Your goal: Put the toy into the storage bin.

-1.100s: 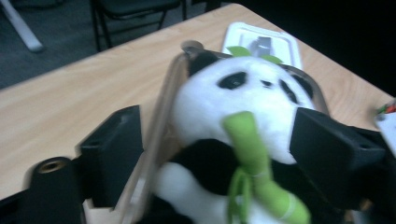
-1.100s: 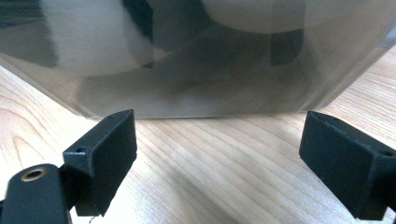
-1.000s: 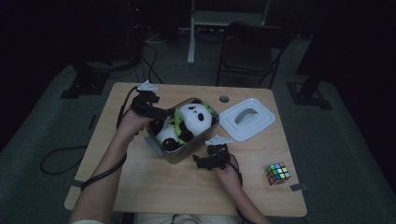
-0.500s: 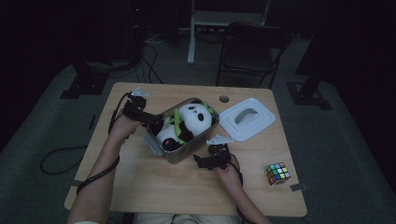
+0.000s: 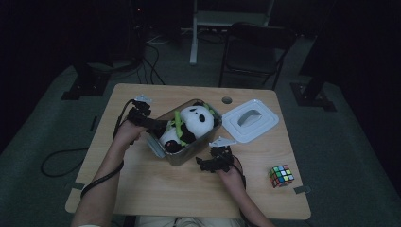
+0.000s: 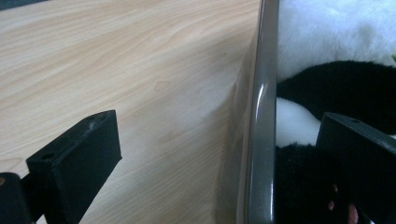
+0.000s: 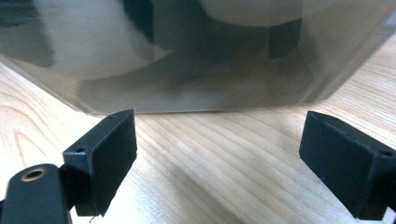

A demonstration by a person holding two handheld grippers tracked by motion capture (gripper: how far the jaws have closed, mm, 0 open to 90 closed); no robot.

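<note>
Jaws of the left gripper (image 6: 219,154) have just been opening and stand wide, straddling the rim of the clear box (image 6: 259,140): one over bare table (image 6: 140,70), one over the plush panda (image 6: 336,88) inside. Right gripper (image 7: 219,158) gapes just short of the box wall, holding nothing.

1 panda (image 5: 196,120) | 1 box (image 5: 185,156) | 1 lid (image 5: 249,119) | 1 cube (image 5: 281,175)
</note>
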